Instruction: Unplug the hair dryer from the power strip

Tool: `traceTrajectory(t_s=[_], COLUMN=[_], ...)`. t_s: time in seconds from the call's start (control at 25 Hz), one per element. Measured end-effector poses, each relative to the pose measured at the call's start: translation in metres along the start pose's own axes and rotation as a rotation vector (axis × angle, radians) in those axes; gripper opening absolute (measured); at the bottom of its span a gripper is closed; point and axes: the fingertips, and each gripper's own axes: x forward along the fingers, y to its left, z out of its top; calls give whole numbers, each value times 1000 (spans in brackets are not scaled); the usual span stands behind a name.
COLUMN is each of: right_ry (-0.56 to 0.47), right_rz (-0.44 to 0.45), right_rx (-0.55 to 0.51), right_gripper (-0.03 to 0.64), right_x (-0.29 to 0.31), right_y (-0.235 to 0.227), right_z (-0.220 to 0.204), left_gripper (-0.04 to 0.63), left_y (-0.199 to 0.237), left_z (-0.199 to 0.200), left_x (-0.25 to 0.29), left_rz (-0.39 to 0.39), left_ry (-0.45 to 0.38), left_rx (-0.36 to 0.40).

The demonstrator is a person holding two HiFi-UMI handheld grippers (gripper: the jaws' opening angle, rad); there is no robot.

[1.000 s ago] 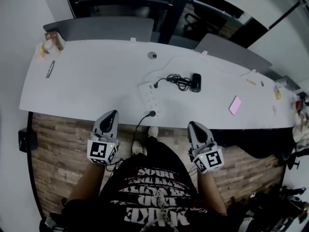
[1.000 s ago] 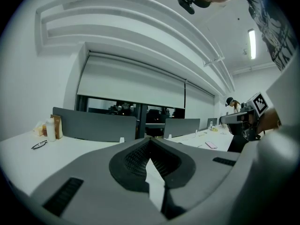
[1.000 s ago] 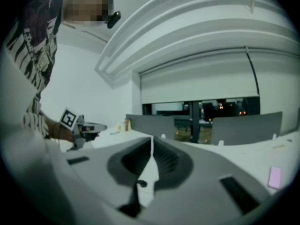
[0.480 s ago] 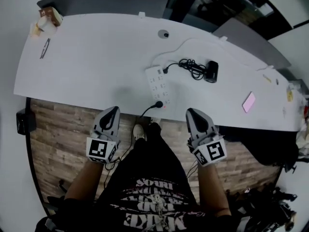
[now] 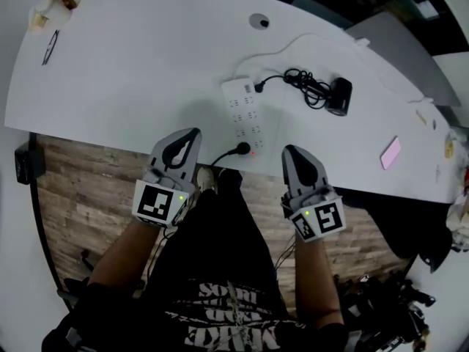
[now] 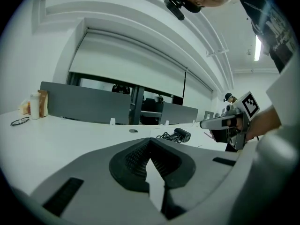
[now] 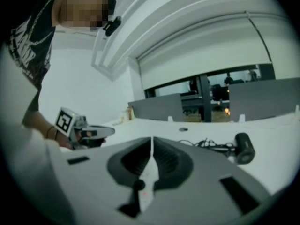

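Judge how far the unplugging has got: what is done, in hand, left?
Done: nothing; the plug of the hair dryer sits in the power strip. In hand: nothing; left gripper and right gripper are shut, empty, at the table edge. Left: grasp the plug, pull it out.

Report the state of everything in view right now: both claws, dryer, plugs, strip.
left claw: shut, empty.
right claw: shut, empty.
hair dryer: lying on the table, cord bunched beside it.
dryer's plug: in the power strip's far end.
power strip: flat on the table, red light showing at its near end.
second black plug: in the near end, its cable running off the table edge.
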Motion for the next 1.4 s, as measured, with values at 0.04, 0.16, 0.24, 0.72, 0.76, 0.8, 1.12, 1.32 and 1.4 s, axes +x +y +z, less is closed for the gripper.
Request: traceTrajectory(t_s=[0.04,0.16,0.24,0.72,0.76,0.8,1.12,1.32,1.4], right_ry=[8,35,47,76,94,112,234,308,329], right_rz=[2,14,7,21,22,19,49,88,121], right_rx=[8,16,13,127,143,163,281,273,253], right_gripper=[35,35,36,128,155,155,155,147,97], right_x=[5,23,35,102,109,116,175,195,198], right_y=[-1,-5,-14,-60,-64,-70,-90,-93,-89], right_z=[-3,-10,-14,-42,-47,-52,-76,-82,-81], left_gripper=[23,23,23,23,23,23,23,23,23], left_y=[0,1,-2,-10,-11,-13,-11,-17,-17], left_z=[0,1,2,-30,-35,-42,-69,-82,-84], left_x=[7,24,35,106,111,117,141,145,146], left_rz=[-7,-22,-30,-88,-93,-99,-96,-123,-114], left_ry=[-1,-7,-9,74,88,108,194,244,258], left_rx=[6,28,48,133,129,127,111,90,87])
